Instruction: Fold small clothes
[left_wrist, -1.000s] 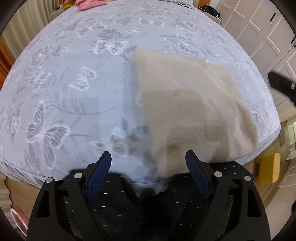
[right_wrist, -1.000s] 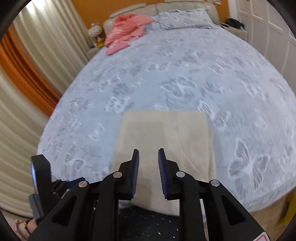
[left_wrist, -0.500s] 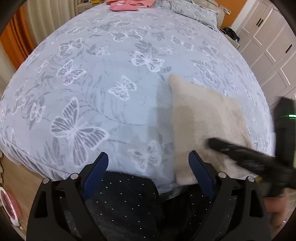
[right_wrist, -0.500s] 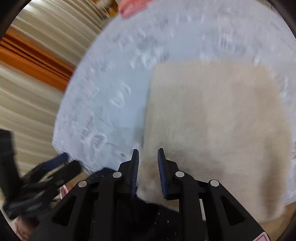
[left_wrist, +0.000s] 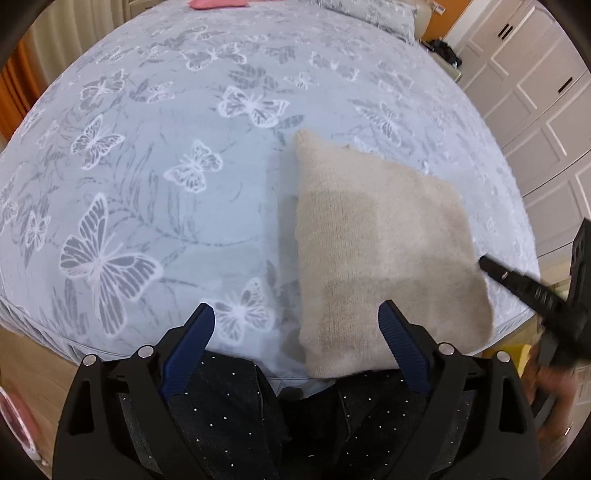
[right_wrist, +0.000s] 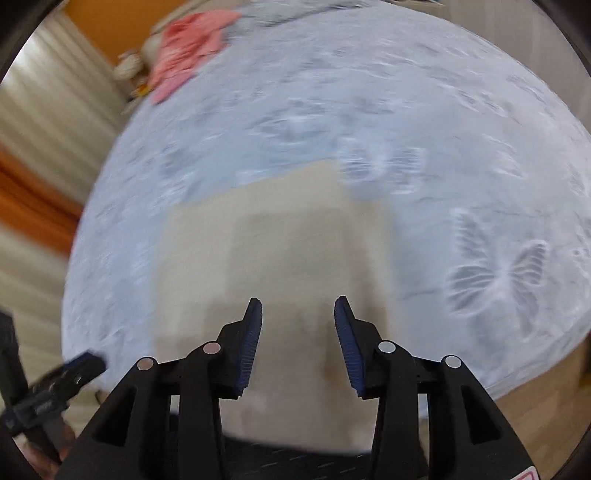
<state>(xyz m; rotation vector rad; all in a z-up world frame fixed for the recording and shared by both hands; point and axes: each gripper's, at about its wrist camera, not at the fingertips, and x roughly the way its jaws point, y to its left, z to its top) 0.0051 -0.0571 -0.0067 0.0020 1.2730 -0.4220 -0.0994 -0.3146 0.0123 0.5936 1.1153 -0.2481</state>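
Note:
A beige knit garment (left_wrist: 380, 251) lies folded into a rough square near the bed's front edge, on the butterfly bedspread (left_wrist: 147, 184). My left gripper (left_wrist: 297, 314) hovers wide open over the garment's left front corner, with nothing between the pads. One black finger of my right gripper (left_wrist: 517, 284) reaches in at the garment's right edge. In the blurred right wrist view, my right gripper (right_wrist: 299, 302) hangs above the garment (right_wrist: 280, 251). Its jaws are opening and the pads press on nothing. My left gripper (right_wrist: 74, 373) shows at the lower left there.
Pink clothes (right_wrist: 188, 48) and a pillow (left_wrist: 369, 14) lie at the far end of the bed. White wardrobe doors (left_wrist: 535, 92) stand to the right, curtains (right_wrist: 44, 110) to the left. A person's dark dotted trousers (left_wrist: 221, 406) press against the bed's front edge.
My right gripper has dropped closer to the garment and its jaws have spread apart. It has come into the left wrist view at the right. My left gripper's jaws have widened a little.

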